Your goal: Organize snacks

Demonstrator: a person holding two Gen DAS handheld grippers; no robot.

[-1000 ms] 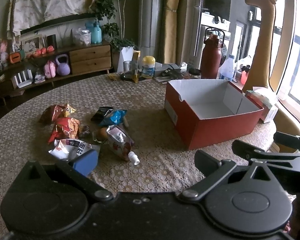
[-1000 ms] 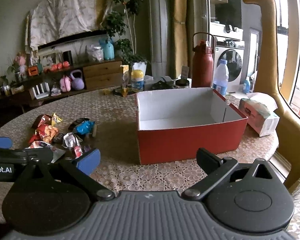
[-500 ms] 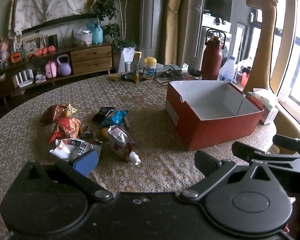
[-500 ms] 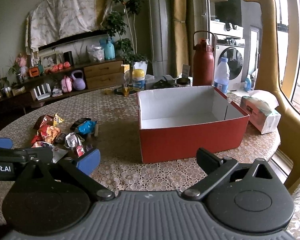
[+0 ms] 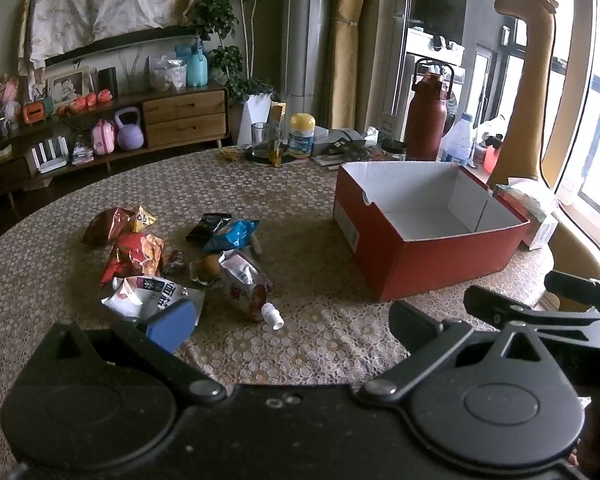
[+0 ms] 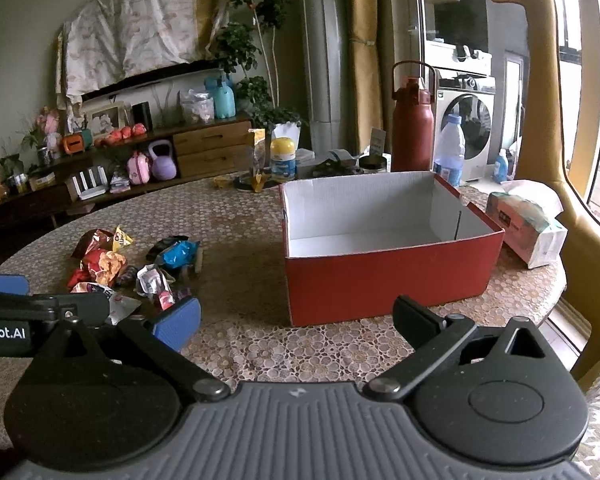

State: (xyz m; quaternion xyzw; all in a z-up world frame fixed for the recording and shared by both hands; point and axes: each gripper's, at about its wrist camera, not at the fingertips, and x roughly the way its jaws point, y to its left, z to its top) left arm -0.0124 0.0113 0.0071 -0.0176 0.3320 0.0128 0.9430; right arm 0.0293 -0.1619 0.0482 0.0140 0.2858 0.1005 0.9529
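In the left wrist view, the snacks (image 5: 172,264) lie in a loose heap at the centre left of the frame, on the desk (image 5: 308,208). The red box (image 5: 428,232) stands at the centre right, well apart from the heap, and its white inside shows nothing in it. The left gripper (image 5: 288,316) hovers low in the frame; its jaws are spread wide and hold nothing.

In the right wrist view, the box (image 6: 384,248) fills the centre and the snacks (image 6: 136,260) sit at the middle left. The right gripper (image 6: 296,316) also has its jaws released, with nothing between them. I judge the sorting has not begun: every snack must go into the box.
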